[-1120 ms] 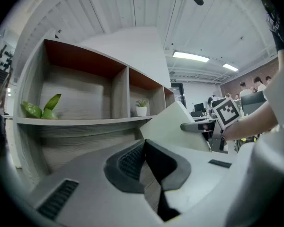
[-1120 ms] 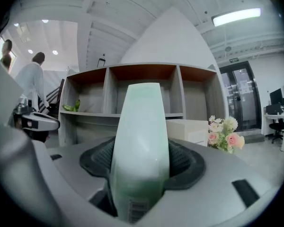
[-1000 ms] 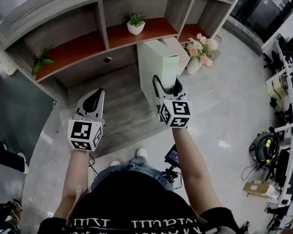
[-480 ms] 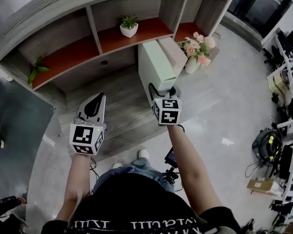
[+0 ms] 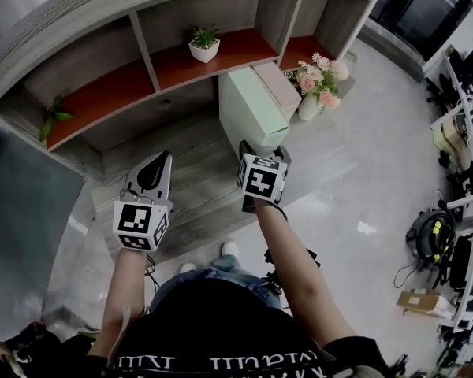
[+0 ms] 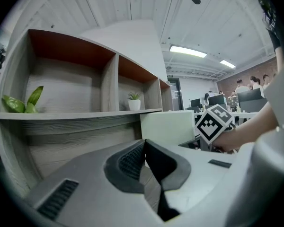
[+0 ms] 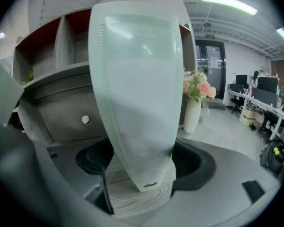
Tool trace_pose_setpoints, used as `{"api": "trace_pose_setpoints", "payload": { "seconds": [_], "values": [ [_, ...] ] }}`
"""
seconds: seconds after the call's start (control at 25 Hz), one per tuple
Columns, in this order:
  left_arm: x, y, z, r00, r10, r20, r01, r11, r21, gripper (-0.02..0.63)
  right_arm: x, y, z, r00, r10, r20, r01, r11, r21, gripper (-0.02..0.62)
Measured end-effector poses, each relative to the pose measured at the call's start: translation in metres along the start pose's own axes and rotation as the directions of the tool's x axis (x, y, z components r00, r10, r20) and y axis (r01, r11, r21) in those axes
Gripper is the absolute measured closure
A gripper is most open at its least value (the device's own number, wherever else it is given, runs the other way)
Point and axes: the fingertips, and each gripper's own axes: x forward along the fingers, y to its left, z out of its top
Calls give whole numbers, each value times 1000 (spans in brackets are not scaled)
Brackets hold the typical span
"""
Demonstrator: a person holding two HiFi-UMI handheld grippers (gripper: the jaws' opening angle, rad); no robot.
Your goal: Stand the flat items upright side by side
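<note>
Right gripper (image 5: 263, 149): its jaws have just been opening and now stand wide. One jaw is on each side of the green folder's (image 5: 251, 109) lower end, and the pads don't seem to press on it.
Green folder: it stands upright on its edge on the grey wood top (image 5: 191, 181), in front of the shelf (image 5: 144, 50).
Pink folder (image 5: 277, 85): it stands just beside the green one, between it and the flower vase (image 5: 316, 85).
Left gripper (image 5: 161, 161): its jaws are closed together with nothing in them. It hangs over the wood top, to the left of the folders and apart from them.
Shelf: there is a small potted plant (image 5: 203, 43) in the middle bay and green leaves (image 5: 53, 120) in the left bay.
</note>
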Motion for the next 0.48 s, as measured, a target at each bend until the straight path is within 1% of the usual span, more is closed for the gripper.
{"api": "trace_pose_setpoints", "payload": {
  "seconds": [0.08, 0.24, 0.4, 0.48],
  "values": [
    [3, 1, 0, 1000, 3, -2, -3, 1000, -3, 594, -4, 0, -11, 998, -3, -58, 6, 998, 61, 222],
    [10, 3, -1, 1000, 8, -7, -8, 1000, -8, 594, -6, 5, -24, 990, 40, -133, -16, 984, 177, 228],
    [19, 1, -3, 1000, 6, -14, -6, 1000, -5, 594, 6, 2, -19, 992, 32, -124, 0, 968, 252, 233],
    [23, 1, -4, 1000, 9, -16, -9, 1000, -5, 594, 14, 1, -14, 992, 30, -121, 3, 963, 269, 233]
  ]
}}
